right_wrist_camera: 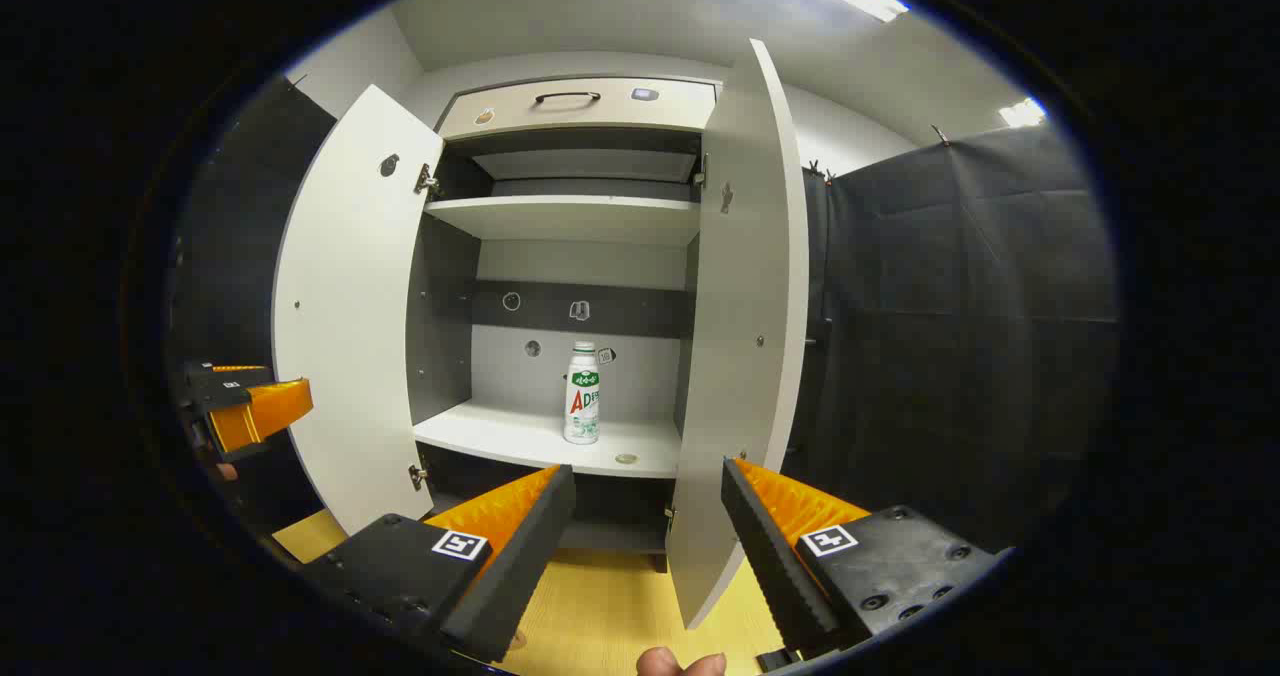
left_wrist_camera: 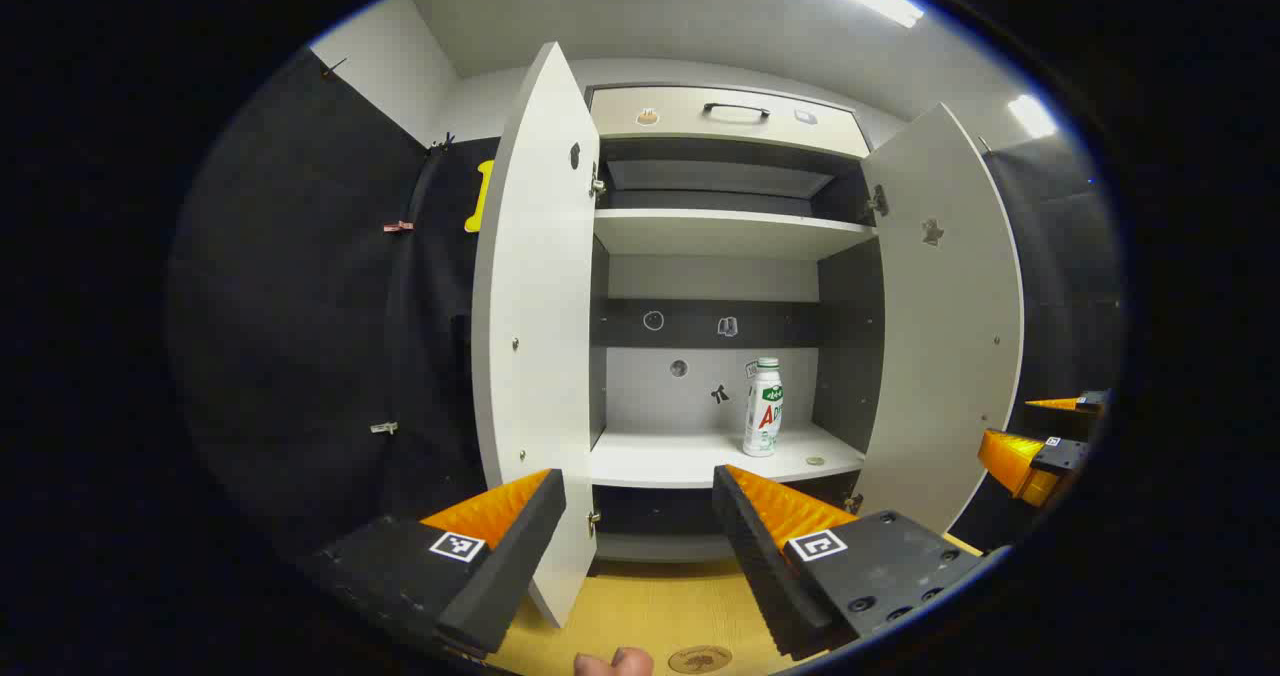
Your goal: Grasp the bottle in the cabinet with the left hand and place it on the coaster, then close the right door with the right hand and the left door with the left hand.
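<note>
Left gripper [left_wrist_camera: 640, 516] spread wide, nothing between the fingers, held low in front of the open cabinet [left_wrist_camera: 720, 236]. Right gripper [right_wrist_camera: 648, 516] likewise wide apart and empty, also seen small at the right edge of the left gripper view [left_wrist_camera: 1040, 446], jaws apart there too. Left gripper seen at the left edge of the right gripper view [right_wrist_camera: 240, 406].

Bottle [left_wrist_camera: 763, 408] upright on the lower shelf [left_wrist_camera: 660, 461], toward the shelf's right side, well beyond the left fingertips and just right of the gap between them. Same bottle [right_wrist_camera: 582, 394] in the right gripper view, standing ahead of and above that gripper's left finger, near the shelf's [right_wrist_camera: 520, 441] front right corner. Small round thing [left_wrist_camera: 815, 461] on the shelf just right of the bottle, close to the front edge; cannot tell what.

Left door [left_wrist_camera: 535, 306] swung out, its edge facing the left gripper, bottom corner hanging between the two fingers' level, just beside the left finger. Right door [left_wrist_camera: 945, 316] swung wide to the right, apart from the bottle. Right door [right_wrist_camera: 740, 336] edge-on in the right gripper view, lower corner dropping between that gripper's fingers. Open room between both doors straight to the bottle.

Upper shelf [left_wrist_camera: 720, 231] bare, drawer with a dark handle [left_wrist_camera: 735, 109] above. Wooden table [left_wrist_camera: 640, 606] below the grippers, round coaster [left_wrist_camera: 700, 659] at the bottom edge. Fingertip [left_wrist_camera: 612, 664] beside it.
</note>
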Demonstrator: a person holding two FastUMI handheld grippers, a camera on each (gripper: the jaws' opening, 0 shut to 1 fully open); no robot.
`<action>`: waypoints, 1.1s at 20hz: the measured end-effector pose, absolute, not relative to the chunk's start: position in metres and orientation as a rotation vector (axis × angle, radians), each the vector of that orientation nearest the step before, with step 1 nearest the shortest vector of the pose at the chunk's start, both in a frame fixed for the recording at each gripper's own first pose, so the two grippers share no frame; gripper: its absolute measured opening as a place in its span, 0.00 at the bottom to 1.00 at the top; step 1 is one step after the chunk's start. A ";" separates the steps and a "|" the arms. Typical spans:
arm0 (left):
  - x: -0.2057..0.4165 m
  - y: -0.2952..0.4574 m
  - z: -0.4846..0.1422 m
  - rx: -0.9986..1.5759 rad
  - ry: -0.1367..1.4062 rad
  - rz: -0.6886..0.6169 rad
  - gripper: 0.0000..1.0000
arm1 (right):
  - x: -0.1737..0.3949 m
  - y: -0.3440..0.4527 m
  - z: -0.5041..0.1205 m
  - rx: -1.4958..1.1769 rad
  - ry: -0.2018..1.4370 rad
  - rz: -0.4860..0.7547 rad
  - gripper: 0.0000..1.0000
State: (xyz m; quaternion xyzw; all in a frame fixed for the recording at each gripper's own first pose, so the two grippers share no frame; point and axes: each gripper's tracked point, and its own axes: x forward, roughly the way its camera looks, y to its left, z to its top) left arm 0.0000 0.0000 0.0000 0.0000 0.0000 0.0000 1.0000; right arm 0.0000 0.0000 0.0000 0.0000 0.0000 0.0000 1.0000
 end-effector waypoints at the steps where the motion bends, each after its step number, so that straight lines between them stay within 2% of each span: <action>1: 0.001 0.000 -0.001 -0.002 0.002 -0.003 0.95 | 0.001 0.001 0.001 -0.002 -0.005 -0.003 0.98; 17: 0.004 -0.003 -0.002 0.027 0.000 -0.005 0.95 | 0.000 0.007 0.014 0.033 -0.005 -0.020 0.98; 22: 0.010 -0.018 -0.004 0.028 0.004 -0.042 0.94 | -0.002 -0.001 0.023 0.024 -0.029 -0.039 0.97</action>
